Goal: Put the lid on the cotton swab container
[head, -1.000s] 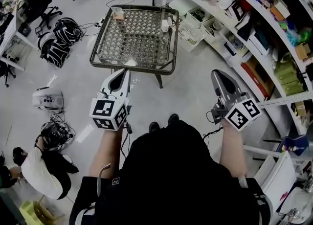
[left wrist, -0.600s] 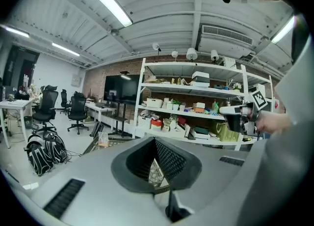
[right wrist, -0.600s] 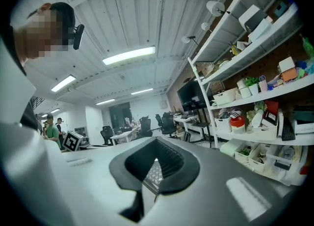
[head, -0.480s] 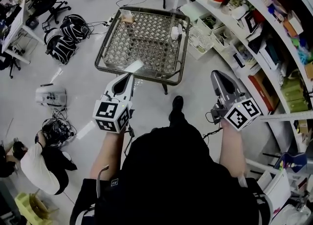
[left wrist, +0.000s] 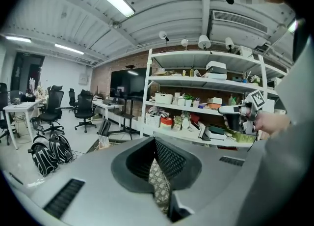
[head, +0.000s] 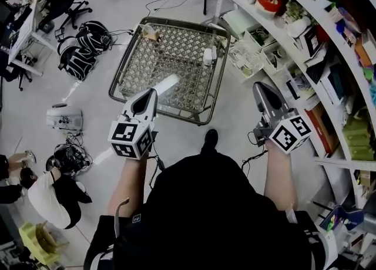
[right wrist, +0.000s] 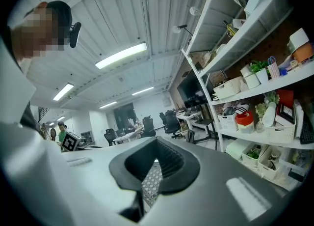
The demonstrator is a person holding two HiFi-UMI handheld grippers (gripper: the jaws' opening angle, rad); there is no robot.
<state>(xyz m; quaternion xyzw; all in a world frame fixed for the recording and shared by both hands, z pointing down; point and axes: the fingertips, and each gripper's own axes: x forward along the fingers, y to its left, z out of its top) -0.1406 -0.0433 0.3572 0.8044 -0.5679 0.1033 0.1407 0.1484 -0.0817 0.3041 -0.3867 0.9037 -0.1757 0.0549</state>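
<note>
Lattice-top table (head: pixel 125 60) on the floor ahead, open shelving (head: pixel 305 40) to the right, backpacks (head: pixel 88 43) to the left. Small white container (head: pixel 207 56) stands near the table's right edge; white object (head: pixel 167 82), kind unclear, lies near its front edge. Left gripper (head: pixel 150 93) and right gripper (head: pixel 259 87): both well apart from the container, jaws drawn together to a thin slit, nothing held.

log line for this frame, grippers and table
stage: pre-grasp | left gripper: shut, empty | right gripper: shut, empty | table: ahead, both grippers short of it
</note>
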